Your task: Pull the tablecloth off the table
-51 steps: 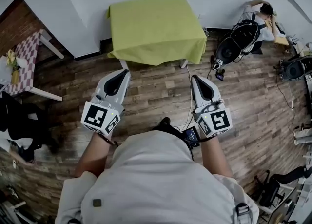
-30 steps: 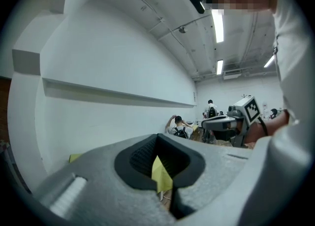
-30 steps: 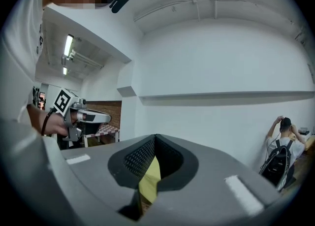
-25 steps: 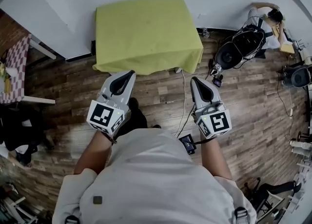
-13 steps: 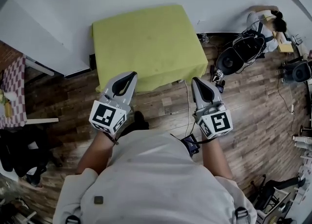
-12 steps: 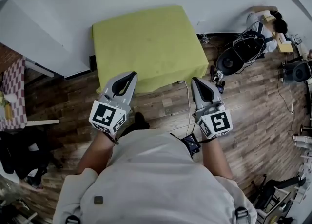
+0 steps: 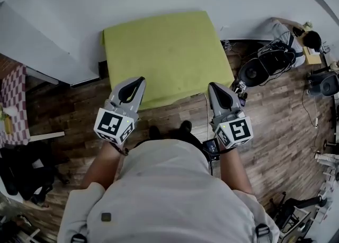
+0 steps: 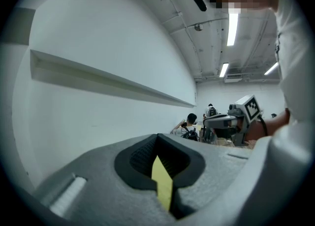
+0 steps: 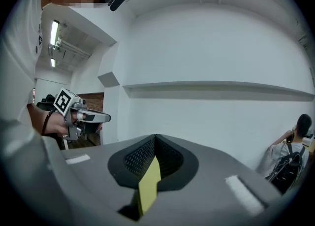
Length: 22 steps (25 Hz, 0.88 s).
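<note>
Two tools: left tool (image 7: pixel 133 82) and right tool (image 7: pixel 216 86) both clenched, empty, above cloth's near edge.
Cloth (image 7: pixel 164 51): spread over surface, hiding it.
Handling: likely light, soft, limp, slides easily.
Hold: near hem, by its corners.

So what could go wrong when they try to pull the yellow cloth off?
1. The left tool and the right tool are both shut and empty. If they don't open first, they may just slide over the tablecloth instead of pinching its edge.
2. A thin cable lies on the floor near the person's feet. Stepping back while pulling, they might trip on it.
</note>
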Each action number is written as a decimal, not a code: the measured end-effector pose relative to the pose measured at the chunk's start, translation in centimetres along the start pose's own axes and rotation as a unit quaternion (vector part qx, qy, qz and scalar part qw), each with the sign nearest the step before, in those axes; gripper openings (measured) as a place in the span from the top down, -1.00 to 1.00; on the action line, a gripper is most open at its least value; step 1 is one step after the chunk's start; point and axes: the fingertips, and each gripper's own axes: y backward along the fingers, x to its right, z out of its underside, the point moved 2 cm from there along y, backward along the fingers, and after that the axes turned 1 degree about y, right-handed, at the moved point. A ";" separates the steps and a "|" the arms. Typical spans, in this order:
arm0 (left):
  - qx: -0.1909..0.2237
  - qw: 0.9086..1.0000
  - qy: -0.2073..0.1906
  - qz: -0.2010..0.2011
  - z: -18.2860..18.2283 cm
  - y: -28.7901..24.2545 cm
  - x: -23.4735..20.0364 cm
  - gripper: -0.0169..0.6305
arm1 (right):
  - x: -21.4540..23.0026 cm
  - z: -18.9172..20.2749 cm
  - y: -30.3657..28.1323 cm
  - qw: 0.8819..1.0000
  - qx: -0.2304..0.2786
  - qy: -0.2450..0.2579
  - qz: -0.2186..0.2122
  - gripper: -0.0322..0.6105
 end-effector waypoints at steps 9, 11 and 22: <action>-0.007 0.997 0.008 -0.071 -0.5 -4.1 -4.4 0.94 | 4.9 0.2 -7.7 0.998 -0.002 0.004 -0.065 0.87; -0.011 0.996 0.011 -0.091 -0.4 -5.6 -5.0 0.94 | 6.7 0.2 -9.3 0.996 -0.007 0.010 -0.085 0.87; -0.030 0.981 0.035 -0.188 2.0 -13.3 -5.5 0.94 | 16.8 3.7 -14.5 0.988 -0.034 0.017 -0.149 0.83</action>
